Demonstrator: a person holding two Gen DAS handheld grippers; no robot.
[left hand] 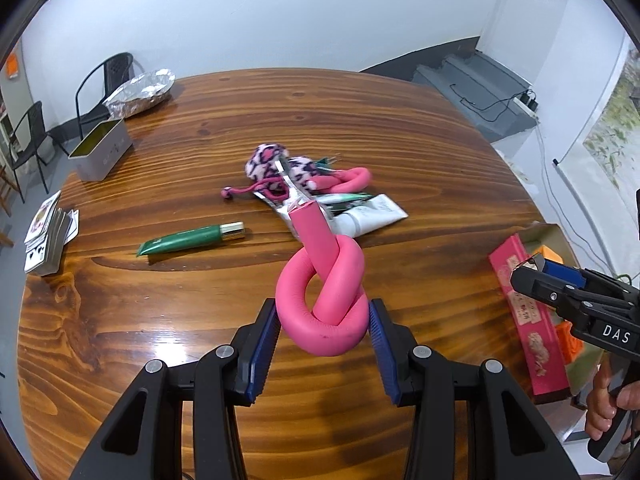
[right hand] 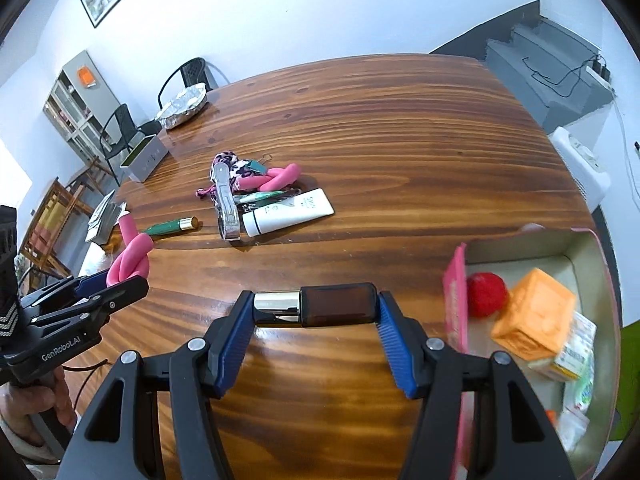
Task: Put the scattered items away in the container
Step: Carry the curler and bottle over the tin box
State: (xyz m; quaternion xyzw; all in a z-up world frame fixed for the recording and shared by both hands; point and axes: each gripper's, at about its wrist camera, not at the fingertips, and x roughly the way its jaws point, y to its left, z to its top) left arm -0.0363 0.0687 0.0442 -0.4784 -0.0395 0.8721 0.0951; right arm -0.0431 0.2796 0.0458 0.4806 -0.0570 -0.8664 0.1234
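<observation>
While a round wooden surface (right hand: 400,128) fills both views, a pink-walled box (right hand: 456,304) sits at its right edge, holding an orange block (right hand: 532,316), a red ball (right hand: 486,294) and some small packets. Near the middle of the surface lies a heap of loose items: a white tube (right hand: 290,212), a second pink foam curler (right hand: 276,178), a pink leopard-print pouch (left hand: 266,160) and a metal clip (right hand: 226,208). Just left of the heap rests a green tube (left hand: 188,238) with a gold cap. Above the near edge, the left hand-held gripper (left hand: 324,334) clasps a knotted pink foam curler (left hand: 324,292) between its blue pads. Beside the box, the right hand-held gripper (right hand: 316,306) squeezes a small dark bottle (right hand: 316,305) with a silver cap, held crosswise above the surface.
</observation>
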